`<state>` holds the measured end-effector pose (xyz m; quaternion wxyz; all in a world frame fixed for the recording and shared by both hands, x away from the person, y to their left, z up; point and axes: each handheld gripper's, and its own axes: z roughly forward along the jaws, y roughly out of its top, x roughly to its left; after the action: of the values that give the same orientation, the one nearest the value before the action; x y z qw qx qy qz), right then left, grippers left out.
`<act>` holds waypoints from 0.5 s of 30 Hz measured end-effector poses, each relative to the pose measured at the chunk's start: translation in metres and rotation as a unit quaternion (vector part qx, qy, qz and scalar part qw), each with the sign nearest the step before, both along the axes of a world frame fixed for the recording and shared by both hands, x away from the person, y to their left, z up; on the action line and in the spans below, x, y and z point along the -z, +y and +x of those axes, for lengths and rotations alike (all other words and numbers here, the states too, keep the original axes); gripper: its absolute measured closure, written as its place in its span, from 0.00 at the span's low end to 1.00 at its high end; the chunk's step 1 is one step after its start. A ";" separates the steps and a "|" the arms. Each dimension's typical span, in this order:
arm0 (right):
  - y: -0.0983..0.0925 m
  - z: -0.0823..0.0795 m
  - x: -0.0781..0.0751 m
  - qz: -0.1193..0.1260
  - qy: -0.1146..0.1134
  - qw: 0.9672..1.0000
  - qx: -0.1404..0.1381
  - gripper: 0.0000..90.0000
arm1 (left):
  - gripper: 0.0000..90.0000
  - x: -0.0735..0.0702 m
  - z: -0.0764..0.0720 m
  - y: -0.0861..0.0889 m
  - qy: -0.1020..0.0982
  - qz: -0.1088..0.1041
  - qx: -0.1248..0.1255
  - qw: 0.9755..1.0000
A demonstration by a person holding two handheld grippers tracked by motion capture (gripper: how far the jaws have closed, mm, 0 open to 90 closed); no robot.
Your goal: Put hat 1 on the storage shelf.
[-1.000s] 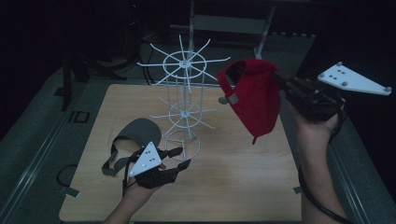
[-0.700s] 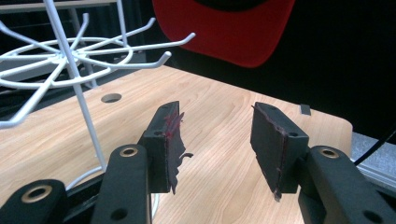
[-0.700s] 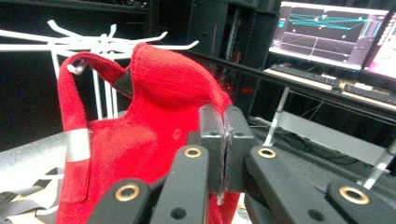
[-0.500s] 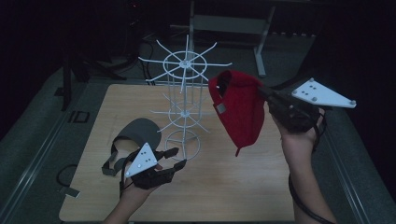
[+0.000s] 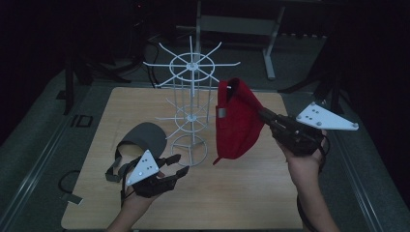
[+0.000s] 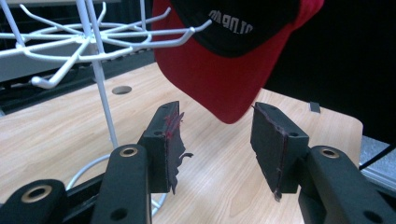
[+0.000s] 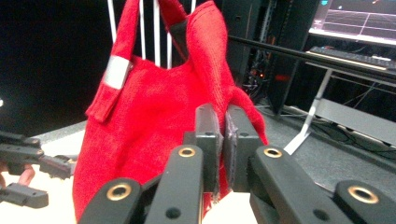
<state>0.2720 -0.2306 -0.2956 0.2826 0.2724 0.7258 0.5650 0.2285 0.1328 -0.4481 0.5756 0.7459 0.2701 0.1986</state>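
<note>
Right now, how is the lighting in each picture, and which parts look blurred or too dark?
High view: dim, the surroundings nearly black; the pale wooden table and white wire rack are readable. Left gripper view: brighter and sharp on the red fabric cap. Right gripper view: the cap's cloth looks soft, the left background is black, and a monitor glows at the upper right.

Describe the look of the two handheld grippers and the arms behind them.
Both are matte black two-finger units on linked bars with brass-coloured pivot rings. The left gripper and right gripper each carry a pale grey three-cornered plate dotted with small holes. The left gripper's finger pads are black, frayed and streaked with red. The forearms are bare, no sleeves visible.
</note>
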 end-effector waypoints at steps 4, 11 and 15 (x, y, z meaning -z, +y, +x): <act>-0.005 -0.004 0.005 0.008 0.006 1.000 -0.005 0.91 | 0.59 0.001 -0.001 0.002 0.000 0.001 -0.001 1.000; -0.013 -0.010 0.010 0.009 0.009 1.000 -0.009 0.83 | 0.59 0.002 -0.002 0.005 0.001 0.003 -0.005 1.000; -0.022 -0.013 0.014 0.017 0.016 1.000 -0.020 0.70 | 0.59 0.002 -0.003 0.008 0.002 0.003 -0.008 1.000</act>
<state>0.2591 -0.2522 -0.3100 0.2552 0.2710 0.7260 0.5783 0.2257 0.1404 -0.4503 0.5711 0.7457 0.2770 0.2026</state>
